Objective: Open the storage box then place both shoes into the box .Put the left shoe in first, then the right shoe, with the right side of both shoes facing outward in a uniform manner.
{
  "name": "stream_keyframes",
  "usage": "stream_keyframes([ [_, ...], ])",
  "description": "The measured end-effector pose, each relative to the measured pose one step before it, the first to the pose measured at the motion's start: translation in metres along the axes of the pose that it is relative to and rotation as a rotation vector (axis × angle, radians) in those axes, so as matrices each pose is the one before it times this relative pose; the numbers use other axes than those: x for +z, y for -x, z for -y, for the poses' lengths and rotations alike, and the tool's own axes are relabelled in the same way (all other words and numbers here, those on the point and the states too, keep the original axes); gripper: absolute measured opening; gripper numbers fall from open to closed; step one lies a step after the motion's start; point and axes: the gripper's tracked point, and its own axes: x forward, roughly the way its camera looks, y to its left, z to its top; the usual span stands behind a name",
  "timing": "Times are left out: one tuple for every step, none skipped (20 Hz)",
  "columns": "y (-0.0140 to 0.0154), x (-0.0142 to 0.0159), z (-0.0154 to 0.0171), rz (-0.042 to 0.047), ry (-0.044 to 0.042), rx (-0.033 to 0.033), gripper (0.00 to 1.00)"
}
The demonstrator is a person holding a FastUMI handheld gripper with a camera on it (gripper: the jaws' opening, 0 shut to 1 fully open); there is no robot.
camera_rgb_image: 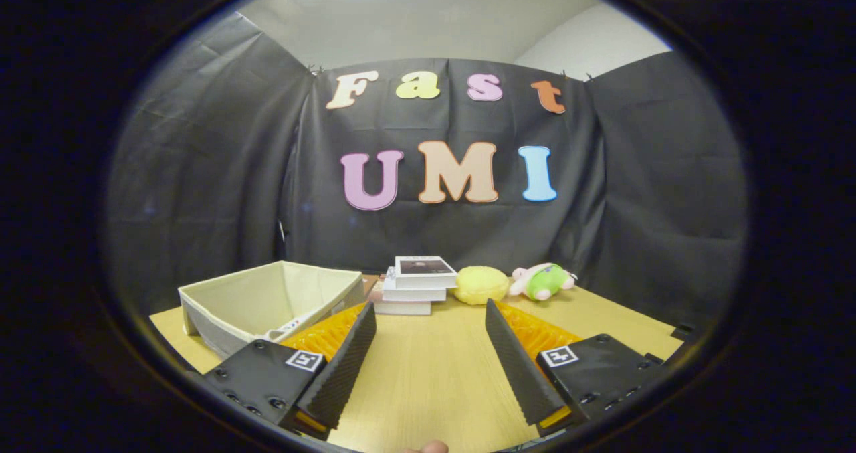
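Hovering low over the table (pixel 428 373), the gripper (pixel 431 322) has its 2 fingers spread wide with nothing between them. The storage box (pixel 267 302), already open-topped, sits ahead and off the left finger near the table's left edge, its long axis running toward the books (pixel 418 286); something pale lies inside, unclear.

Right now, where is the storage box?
The storage box sits open on the wooden table, ahead and left of the open gripper, beside the stack of books.
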Motion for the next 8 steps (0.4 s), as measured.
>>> stream_keyframes([
  [0.00476, -0.00203, 0.00059, 0.00289, 0.01440, 0.01029, 1.00],
  [0.00211, 0.00166, -0.00284, 0.01077, 0.01001, 0.01004, 1.00],
  [0.00184, 0.00120, -0.00089, 0.01068, -0.00115, 0.00819, 1.00],
  [0.00008, -0.00030, -0.00208, 0.00834, -0.01250, 0.00993, 1.00],
  [0.00126, -0.00044, -0.00139, 0.00176, -0.01661, 0.00778, 1.00],
  [0.00084, -0.00088, -0.00007, 0.00140, -0.01174, 0.00479, 1.00],
  [0.00064, 0.00081, 0.00134, 0.00415, -0.00389, 0.00045, 1.00],
  [-0.00059, 0.00076, 0.00338, 0.00341, 0.00109, -0.00465, 1.00],
])
